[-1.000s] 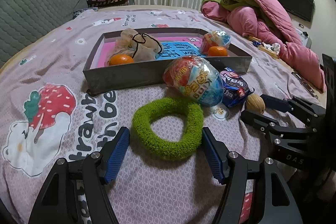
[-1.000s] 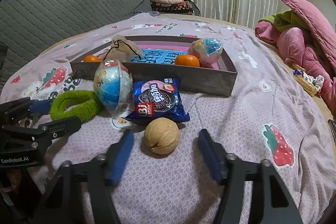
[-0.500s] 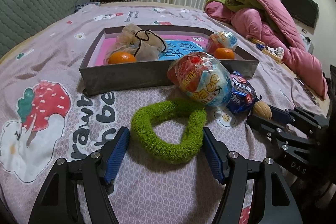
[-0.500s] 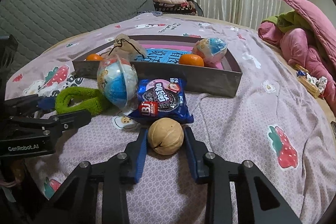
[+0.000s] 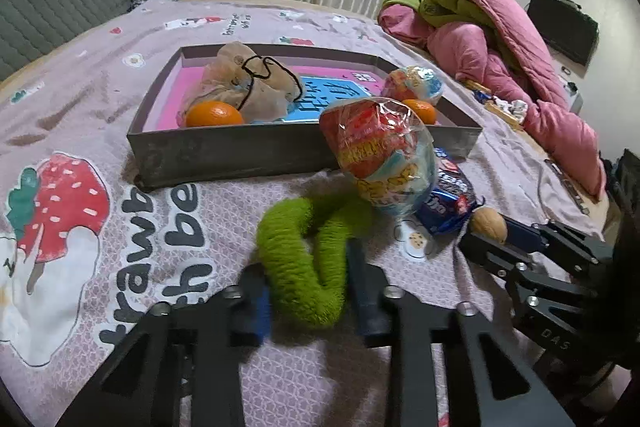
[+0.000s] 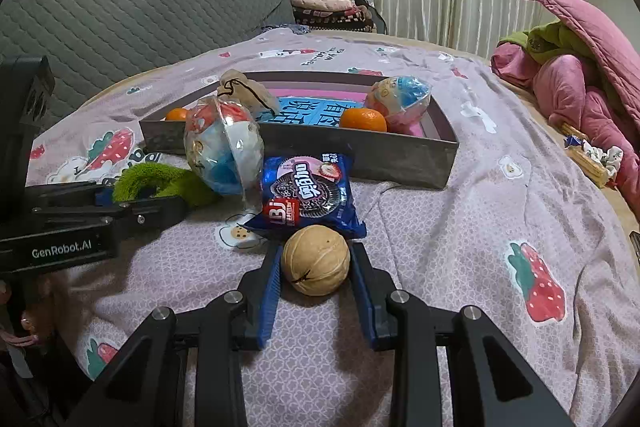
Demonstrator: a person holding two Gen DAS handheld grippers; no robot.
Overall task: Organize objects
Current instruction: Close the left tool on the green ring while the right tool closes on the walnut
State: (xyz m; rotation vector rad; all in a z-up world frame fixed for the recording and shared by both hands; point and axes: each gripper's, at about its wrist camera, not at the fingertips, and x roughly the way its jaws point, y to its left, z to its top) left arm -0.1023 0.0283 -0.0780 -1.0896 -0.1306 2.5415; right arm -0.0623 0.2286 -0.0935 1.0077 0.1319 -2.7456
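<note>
While walnut [image 6: 315, 261] shows clamped, green ring [image 5: 304, 259] squeezes elsewhere.

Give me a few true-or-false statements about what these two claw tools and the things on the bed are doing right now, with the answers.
1. The right gripper is shut on the walnut. True.
2. The green fuzzy ring lies inside the grey tray. False: it lies on the bedspread in front of the tray, between the fingers of the left gripper, whose jaws are closing and squeezing it narrow.
3. Two oranges are in the tray. True: one at the near left, one towards the right.
4. The blue cookie packet is in the tray. False: it lies on the bedspread in front of the tray, just behind the walnut.
5. The tray is empty apart from fruit. False: a drawstring pouch and a wrapped toy egg are also inside.
</note>
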